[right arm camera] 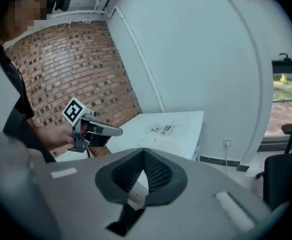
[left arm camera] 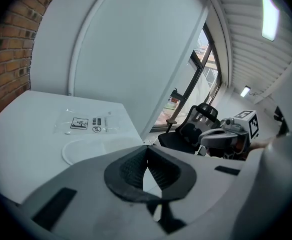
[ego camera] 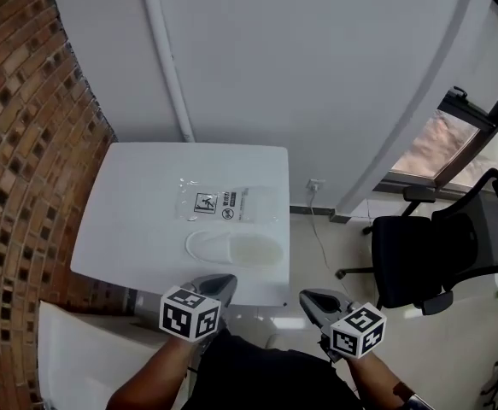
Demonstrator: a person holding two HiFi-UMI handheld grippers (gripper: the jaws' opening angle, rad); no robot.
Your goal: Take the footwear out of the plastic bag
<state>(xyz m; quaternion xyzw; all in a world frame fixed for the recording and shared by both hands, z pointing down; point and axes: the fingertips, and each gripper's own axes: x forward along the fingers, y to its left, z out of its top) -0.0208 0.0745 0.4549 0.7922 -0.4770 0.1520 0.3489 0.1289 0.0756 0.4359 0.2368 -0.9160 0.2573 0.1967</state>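
two grippers are hovering off the near edge of the white table [ego camera: 120, 220]. the left gripper [ego camera: 219, 282] and the right gripper [ego camera: 315, 299] are both showing jaws pressed together, gripping nothing. one pale slipper [ego camera: 231, 248] is lying on the table outside the clear plastic bag [ego camera: 227, 203], just beside its near edge; whether they are touching is hard to tell. the bag's print is too small to read. the person's arms are running off the bottom of the head view.

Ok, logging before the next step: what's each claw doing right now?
Left claw: closed, holding nothing.
Right claw: closed, holding nothing.
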